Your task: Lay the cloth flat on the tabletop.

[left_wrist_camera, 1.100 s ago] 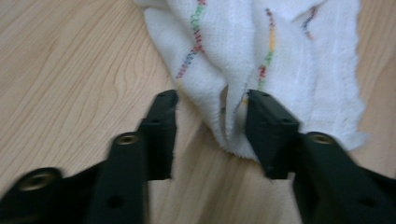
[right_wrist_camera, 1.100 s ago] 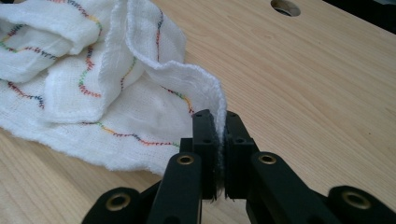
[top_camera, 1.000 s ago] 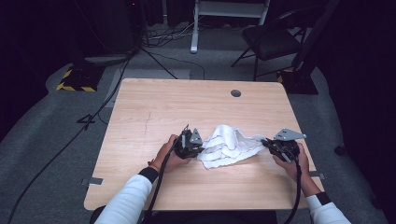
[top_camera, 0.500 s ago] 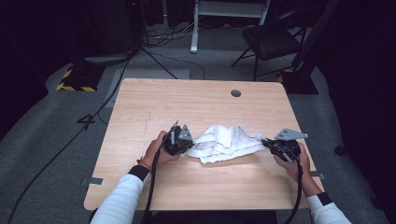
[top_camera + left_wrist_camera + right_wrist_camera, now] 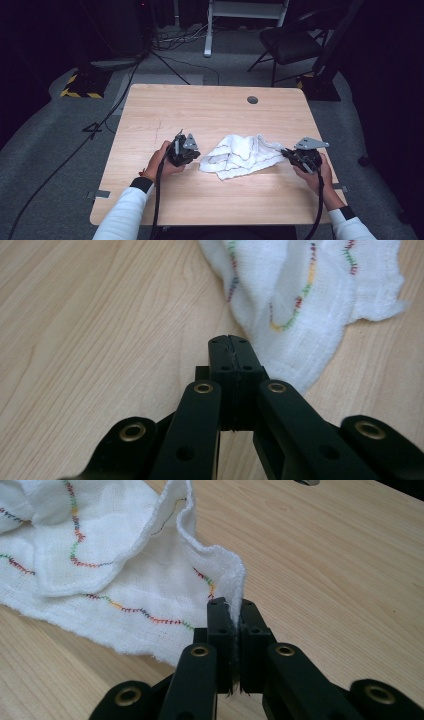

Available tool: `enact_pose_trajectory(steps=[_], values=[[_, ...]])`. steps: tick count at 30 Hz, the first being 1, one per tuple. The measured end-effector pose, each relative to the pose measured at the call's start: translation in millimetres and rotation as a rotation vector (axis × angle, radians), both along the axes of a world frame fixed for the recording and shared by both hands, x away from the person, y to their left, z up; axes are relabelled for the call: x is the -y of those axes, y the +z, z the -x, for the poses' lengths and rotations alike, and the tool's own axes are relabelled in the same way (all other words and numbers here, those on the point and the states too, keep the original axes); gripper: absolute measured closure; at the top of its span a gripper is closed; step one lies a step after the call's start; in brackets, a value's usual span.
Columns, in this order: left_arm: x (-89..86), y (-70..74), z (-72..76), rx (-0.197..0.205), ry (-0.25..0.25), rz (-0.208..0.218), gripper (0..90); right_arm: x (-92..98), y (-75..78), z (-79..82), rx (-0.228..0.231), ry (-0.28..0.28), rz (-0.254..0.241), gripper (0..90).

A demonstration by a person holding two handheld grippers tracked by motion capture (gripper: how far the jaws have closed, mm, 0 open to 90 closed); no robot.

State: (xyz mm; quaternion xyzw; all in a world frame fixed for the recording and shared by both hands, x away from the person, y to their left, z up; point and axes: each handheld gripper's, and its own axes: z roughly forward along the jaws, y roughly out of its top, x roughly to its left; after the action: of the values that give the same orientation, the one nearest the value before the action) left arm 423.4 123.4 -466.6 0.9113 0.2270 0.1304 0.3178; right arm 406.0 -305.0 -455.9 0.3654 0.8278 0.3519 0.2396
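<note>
My right hand-held gripper (image 5: 233,611) pinches the cloth (image 5: 240,155) edge, anchoring it. My left hand-held gripper (image 5: 234,347), pressed together empty, sits just beside the cloth's far end on the surface (image 5: 210,110).

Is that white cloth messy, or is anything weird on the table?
The white cloth lies crumpled and bunched, not flat. The right gripper pinches one edge of it. The left gripper is shut on nothing, its tips just beside the cloth. Nothing looks torn or spilled on the table.
</note>
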Motion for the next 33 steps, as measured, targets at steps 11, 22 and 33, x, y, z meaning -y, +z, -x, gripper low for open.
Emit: enact_pose_trajectory(steps=[11,22,33], values=[[43.7,0.7,1.4,0.030,-0.086,0.072,57.5,-3.6,-5.0,-5.1,-0.004,-0.028,0.038,84.8],[42.8,-2.7,-20.5,0.064,-0.048,-0.013,88.1,-2.4,-8.5,-9.9,0.002,-0.035,0.062,86.5],[-12.5,13.1,-8.2,0.041,0.009,0.011,88.2,-2.3,-1.1,-7.5,0.009,-0.020,0.051,87.9]])
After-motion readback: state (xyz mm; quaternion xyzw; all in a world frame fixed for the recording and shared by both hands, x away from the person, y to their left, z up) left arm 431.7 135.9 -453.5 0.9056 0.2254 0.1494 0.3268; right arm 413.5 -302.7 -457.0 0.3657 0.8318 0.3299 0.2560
